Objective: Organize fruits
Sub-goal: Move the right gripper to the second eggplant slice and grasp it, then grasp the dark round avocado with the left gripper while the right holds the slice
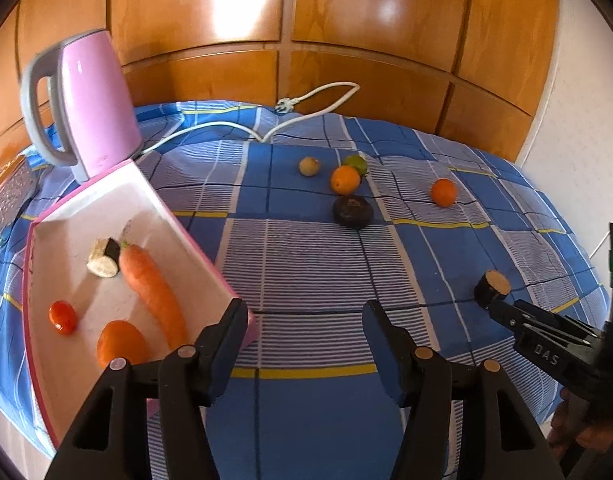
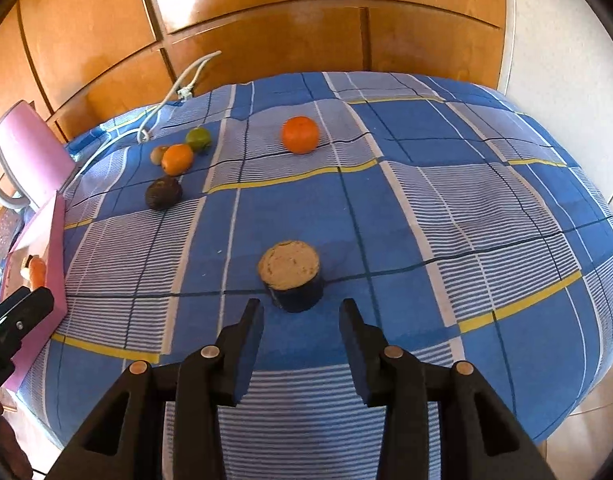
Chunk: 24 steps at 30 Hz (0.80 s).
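While sorting is under way: pink-rimmed white tray (image 1: 174, 216) is part-filled.
Left on the blue checked bedspread (image 2: 426, 208): dark-skinned cut eggplant chunk (image 2: 292, 276), several fruits.
Right gripper (image 2: 301, 314): parted, nothing gripped.
Left gripper (image 1: 302, 316): parted, nothing gripped.

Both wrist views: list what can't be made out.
- Left wrist view: pink tray, near corner hidden behind the left gripper.
- Left wrist view: metallic object, cut off by the left edge.
- Right wrist view: tray contents, mostly hidden by its wall.
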Each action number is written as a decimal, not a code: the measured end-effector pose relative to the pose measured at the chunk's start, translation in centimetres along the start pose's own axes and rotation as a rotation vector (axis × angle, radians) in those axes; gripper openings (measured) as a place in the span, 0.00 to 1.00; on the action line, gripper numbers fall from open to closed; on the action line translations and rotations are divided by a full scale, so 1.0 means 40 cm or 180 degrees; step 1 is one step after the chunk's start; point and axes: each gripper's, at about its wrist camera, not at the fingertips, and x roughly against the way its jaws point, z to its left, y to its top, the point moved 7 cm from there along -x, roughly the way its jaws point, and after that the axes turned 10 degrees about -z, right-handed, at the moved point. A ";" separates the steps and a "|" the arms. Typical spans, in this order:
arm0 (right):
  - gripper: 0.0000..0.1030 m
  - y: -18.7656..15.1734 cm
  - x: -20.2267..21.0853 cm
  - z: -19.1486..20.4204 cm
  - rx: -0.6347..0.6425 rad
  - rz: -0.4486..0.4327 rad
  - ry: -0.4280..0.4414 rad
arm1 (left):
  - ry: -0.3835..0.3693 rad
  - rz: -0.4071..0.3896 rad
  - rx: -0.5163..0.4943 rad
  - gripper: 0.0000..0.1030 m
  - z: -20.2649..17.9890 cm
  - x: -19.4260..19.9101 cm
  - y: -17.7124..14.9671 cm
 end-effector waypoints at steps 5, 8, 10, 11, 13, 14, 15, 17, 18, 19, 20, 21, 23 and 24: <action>0.39 0.006 -0.031 0.001 0.0057 0.0029 0.0004 | -0.0060 0.0034 -0.0062 0.59 -0.027 -0.017 0.001; 0.39 0.014 -0.045 0.012 0.0148 -0.0023 0.0024 | -0.0069 0.0036 -0.0070 0.59 -0.039 -0.031 0.005; 0.37 0.021 -0.054 0.019 0.0189 -0.0061 0.0044 | -0.0068 0.0043 -0.0077 0.59 -0.044 -0.042 0.008; 0.35 0.026 -0.059 0.022 0.0209 -0.0074 0.0049 | -0.0070 0.0047 -0.0074 0.59 -0.046 -0.048 0.010; 0.35 0.035 -0.069 0.027 0.0234 -0.0081 0.0085 | -0.0065 0.0060 -0.0058 0.58 -0.051 -0.062 0.013; 0.35 0.039 -0.074 0.030 0.0248 -0.0083 0.0103 | -0.0066 0.0065 -0.0052 0.59 -0.053 -0.067 0.014; 0.35 0.045 -0.079 0.035 0.0270 -0.0099 0.0115 | -0.0067 0.0068 -0.0049 0.58 -0.055 -0.073 0.016; 0.35 0.055 -0.089 0.043 0.0281 -0.0113 0.0147 | -0.0063 0.0077 -0.0044 0.59 -0.058 -0.089 0.021; 0.35 0.060 -0.096 0.047 0.0279 -0.0109 0.0166 | -0.0061 0.0085 -0.0035 0.58 -0.059 -0.097 0.023; 0.35 0.064 -0.103 0.051 0.0279 -0.0107 0.0179 | -0.0062 0.0101 -0.0013 0.58 -0.059 -0.108 0.026; 0.35 0.070 -0.110 0.056 0.0294 -0.0109 0.0186 | -0.0063 0.0115 0.0003 0.58 -0.061 -0.118 0.029; 0.35 0.076 -0.118 0.061 0.0303 -0.0113 0.0186 | -0.0061 0.0122 0.0013 0.58 -0.062 -0.125 0.031; 0.35 0.088 -0.132 0.066 0.0310 -0.0123 0.0185 | -0.0058 0.0131 0.0021 0.58 -0.065 -0.147 0.038; 0.35 0.094 -0.140 0.069 0.0315 -0.0129 0.0186 | -0.0060 0.0136 0.0025 0.58 -0.065 -0.155 0.041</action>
